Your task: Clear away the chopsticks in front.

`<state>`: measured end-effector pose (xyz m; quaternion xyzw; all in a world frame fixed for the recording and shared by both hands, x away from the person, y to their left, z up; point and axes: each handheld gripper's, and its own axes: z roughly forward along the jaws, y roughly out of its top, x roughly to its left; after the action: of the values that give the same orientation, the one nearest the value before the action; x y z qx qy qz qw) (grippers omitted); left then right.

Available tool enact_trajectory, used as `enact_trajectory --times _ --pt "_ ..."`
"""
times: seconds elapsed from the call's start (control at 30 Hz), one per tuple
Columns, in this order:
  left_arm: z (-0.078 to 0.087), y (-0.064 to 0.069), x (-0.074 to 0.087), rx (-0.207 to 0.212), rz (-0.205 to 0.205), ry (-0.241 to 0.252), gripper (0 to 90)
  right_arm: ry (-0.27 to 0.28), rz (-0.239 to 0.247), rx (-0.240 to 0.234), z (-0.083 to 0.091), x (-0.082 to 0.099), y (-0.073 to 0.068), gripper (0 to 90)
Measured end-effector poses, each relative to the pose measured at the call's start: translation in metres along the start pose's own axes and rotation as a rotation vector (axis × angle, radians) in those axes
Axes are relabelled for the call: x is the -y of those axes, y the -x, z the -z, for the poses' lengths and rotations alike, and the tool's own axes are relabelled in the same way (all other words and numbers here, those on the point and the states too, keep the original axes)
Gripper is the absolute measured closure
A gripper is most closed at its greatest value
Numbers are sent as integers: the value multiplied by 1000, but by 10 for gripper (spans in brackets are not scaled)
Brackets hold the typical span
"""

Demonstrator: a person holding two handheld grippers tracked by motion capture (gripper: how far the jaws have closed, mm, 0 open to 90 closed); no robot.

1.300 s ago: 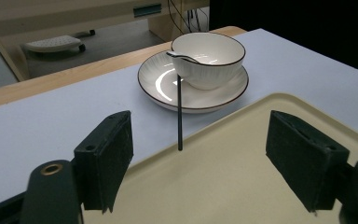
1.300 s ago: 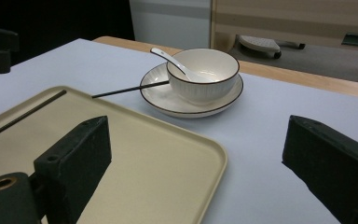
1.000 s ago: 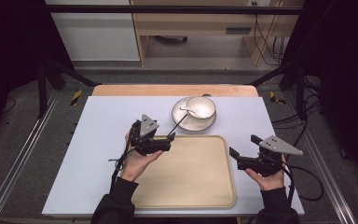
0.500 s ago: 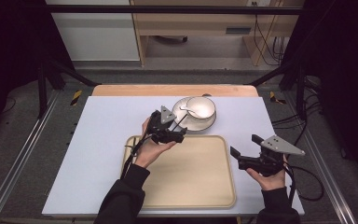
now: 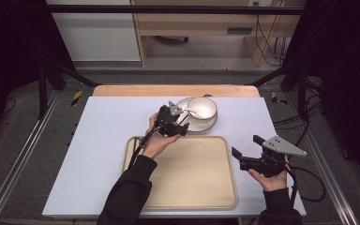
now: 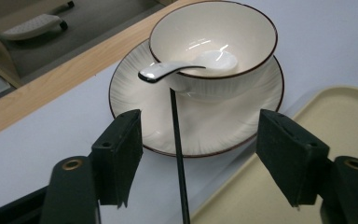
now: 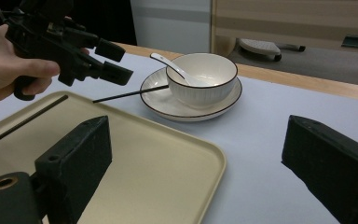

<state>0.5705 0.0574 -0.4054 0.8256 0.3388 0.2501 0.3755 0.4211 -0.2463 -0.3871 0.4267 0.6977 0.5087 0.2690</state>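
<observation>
A white bowl [image 5: 202, 107] with a dark rim stands on a white ribbed plate [image 5: 199, 123] at the far middle of the table. A white spoon [image 6: 177, 70] lies in the bowl, handle out over the rim. My left gripper [image 5: 182, 124] hovers at the plate's left edge, pointing at the bowl. In the left gripper view its jaws [image 6: 200, 121] have just been closing but stand open; only a thin black rod [image 6: 177, 144] runs between them, touching neither pad. My right gripper [image 5: 247, 146] is held open beside the right edge of the beige tray [image 5: 187, 187], with nothing between its pads.
The pale grey table top [image 5: 108, 126] ends in a wooden strip [image 5: 173, 90] at the far side. Past it sits a low shelf with a grey object [image 7: 261, 46]. Metal rails [image 5: 23, 154] flank the table. A cable [image 5: 309, 183] trails from the right gripper.
The left gripper has moved right and away from the person, from the tray's far left corner to the plate's edge, and its jaws have narrowed. The right gripper has stayed put.
</observation>
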Motion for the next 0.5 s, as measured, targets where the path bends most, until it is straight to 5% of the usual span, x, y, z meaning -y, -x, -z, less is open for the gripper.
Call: enact_trajectory --times 0.5 --pt "-36 -16 2 -5 43 -54 507 3 -1 -6 -1 0 0 84"
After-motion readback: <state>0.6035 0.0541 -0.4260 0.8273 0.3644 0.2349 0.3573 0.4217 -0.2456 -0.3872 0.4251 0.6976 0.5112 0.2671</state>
